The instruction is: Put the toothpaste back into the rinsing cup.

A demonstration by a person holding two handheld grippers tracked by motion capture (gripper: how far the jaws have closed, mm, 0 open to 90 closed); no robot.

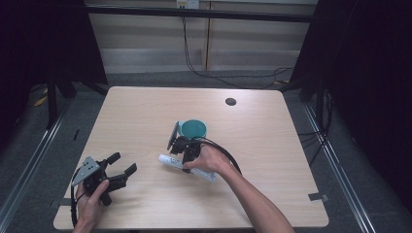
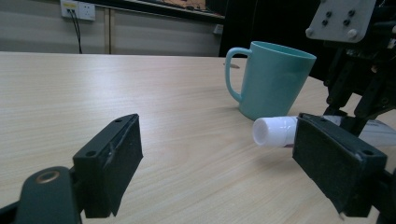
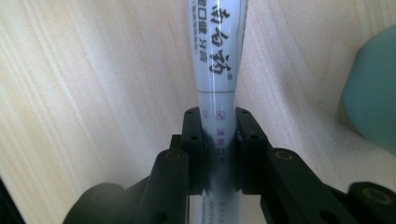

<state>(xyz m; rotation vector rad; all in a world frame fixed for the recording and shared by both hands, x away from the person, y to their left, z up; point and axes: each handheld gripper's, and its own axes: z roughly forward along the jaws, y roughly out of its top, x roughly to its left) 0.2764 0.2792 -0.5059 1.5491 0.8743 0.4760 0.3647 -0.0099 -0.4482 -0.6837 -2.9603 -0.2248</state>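
A white toothpaste tube (image 1: 167, 160) with dark print lies flat near the table's middle, its cap end pointing left. My right gripper (image 1: 186, 158) comes down on it from above and is shut on the tube (image 3: 215, 46) near its flat end. A teal mug (image 1: 194, 128) stands upright just behind that gripper. At the front left my left gripper (image 1: 123, 163) rests low and open, nothing between its jaws. In its own view the left gripper (image 2: 217, 140) faces the tube's cap (image 2: 275, 130), the mug (image 2: 273, 79) and the right gripper (image 2: 355, 93).
The light wooden table (image 1: 145, 107) has a small black round hole (image 1: 231, 101) near its far edge. Cables (image 1: 233, 80) run over the floor behind it. Dark stands and curtains flank both sides. The mug's edge (image 3: 373, 93) lies close to the right of the tube.
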